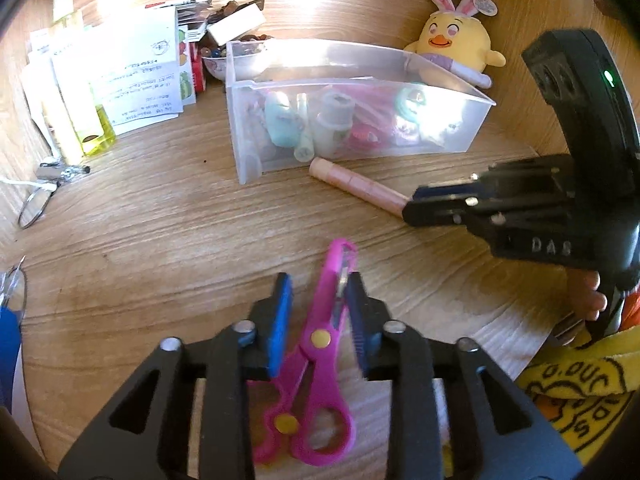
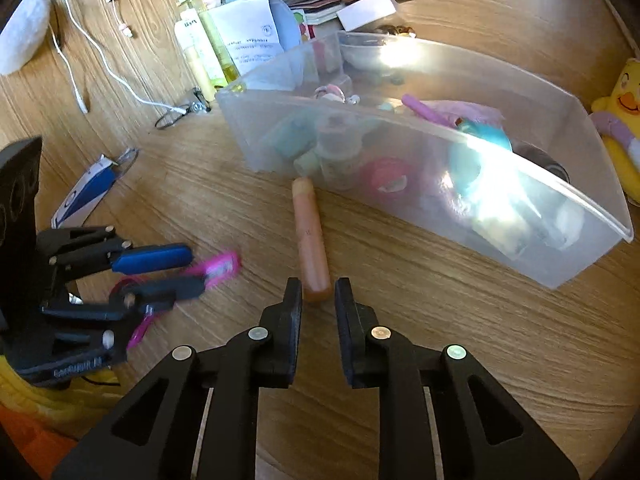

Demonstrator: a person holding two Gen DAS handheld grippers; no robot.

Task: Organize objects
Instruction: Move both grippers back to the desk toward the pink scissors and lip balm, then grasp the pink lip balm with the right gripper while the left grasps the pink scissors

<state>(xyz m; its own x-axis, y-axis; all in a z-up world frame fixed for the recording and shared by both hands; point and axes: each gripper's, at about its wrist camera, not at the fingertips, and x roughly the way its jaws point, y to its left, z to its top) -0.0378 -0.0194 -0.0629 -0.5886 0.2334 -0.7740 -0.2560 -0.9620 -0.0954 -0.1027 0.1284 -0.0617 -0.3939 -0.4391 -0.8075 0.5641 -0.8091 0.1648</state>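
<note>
Pink scissors (image 1: 320, 344) lie flat on the wooden desk between the fingers of my left gripper (image 1: 318, 300), which is open around them; they also show in the right wrist view (image 2: 218, 268). A peach-coloured tube (image 2: 310, 240) lies in front of a clear plastic bin (image 2: 592, 216) filled with small items. My right gripper (image 2: 318, 300) is open, its fingertips on either side of the tube's near end. In the left wrist view the tube (image 1: 356, 184) lies beside the bin (image 1: 240, 128) and the right gripper (image 1: 432, 204) is at its end.
Papers (image 1: 132, 76), yellow bottles (image 1: 92, 132), a key ring (image 1: 36, 204) and a white cable (image 2: 100, 52) crowd the desk's far left. A yellow plush chick (image 1: 456, 40) sits behind the bin. A blue-white packet (image 2: 86, 192) lies at left. Yellow fabric (image 1: 580, 392) is at the near right.
</note>
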